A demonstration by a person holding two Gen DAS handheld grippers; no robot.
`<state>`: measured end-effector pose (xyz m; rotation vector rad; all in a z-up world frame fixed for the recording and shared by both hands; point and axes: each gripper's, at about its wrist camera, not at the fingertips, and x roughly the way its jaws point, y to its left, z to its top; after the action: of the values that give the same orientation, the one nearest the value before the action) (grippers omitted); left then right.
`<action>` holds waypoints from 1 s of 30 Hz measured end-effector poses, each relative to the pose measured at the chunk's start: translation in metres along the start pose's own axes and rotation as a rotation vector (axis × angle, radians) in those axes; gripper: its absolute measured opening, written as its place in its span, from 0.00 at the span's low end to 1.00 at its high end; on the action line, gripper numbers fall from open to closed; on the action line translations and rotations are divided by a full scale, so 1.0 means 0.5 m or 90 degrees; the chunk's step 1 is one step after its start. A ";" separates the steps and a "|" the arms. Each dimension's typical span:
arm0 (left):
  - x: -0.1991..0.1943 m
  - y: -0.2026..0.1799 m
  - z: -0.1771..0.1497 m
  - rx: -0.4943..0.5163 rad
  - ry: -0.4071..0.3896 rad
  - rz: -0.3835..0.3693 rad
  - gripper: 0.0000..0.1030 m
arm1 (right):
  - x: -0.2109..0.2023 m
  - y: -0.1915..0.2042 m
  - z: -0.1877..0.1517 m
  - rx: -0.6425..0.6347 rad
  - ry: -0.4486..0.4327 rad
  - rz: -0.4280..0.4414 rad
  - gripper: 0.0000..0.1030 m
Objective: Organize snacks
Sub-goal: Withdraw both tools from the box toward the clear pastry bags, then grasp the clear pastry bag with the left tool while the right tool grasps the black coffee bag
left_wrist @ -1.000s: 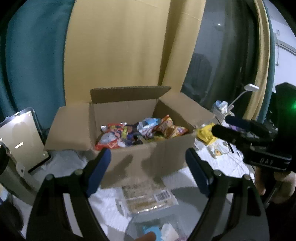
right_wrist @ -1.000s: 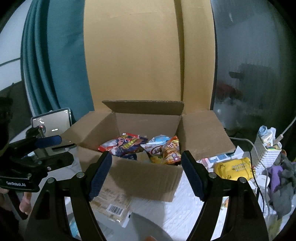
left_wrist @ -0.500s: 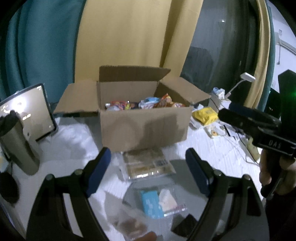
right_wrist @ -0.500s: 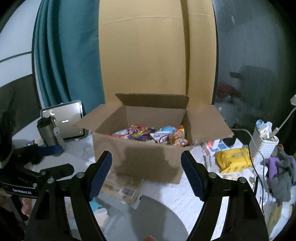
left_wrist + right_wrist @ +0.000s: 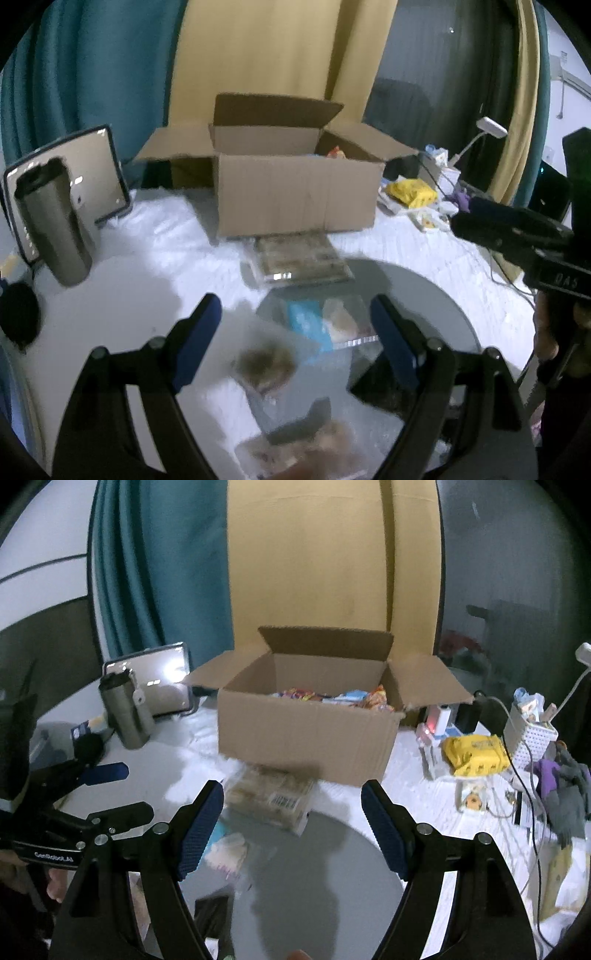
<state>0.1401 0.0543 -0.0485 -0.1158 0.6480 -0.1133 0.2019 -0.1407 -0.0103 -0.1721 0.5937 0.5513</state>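
Teal curtain (image 5: 155, 572), yellow panel (image 5: 332, 554), dark window (image 5: 509, 572)

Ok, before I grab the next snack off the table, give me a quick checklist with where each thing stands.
1. Left tongs open, nothing between them: ok.
2. Right tongs open, nothing between them: ok.
3. Cardboard box flaps open, snacks already inside, room on top: ok.
4. Loose packets in reach: clear biscuit pack lies flat in front of the box, blue-and-white packet nearer: ok.
5. Which packet the left tongs line up with: picture blurred, cannot tell.
6. Metal tumbler stands apart from the packets, left of the box: ok.
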 end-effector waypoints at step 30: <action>-0.052 0.003 -0.216 0.049 0.106 -0.038 0.82 | 0.029 0.094 -0.226 0.017 0.168 0.052 0.77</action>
<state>0.0542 0.0518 -0.1190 -0.0513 0.8062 -0.2069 0.1318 -0.1297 -0.1113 -0.1971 0.8670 0.6042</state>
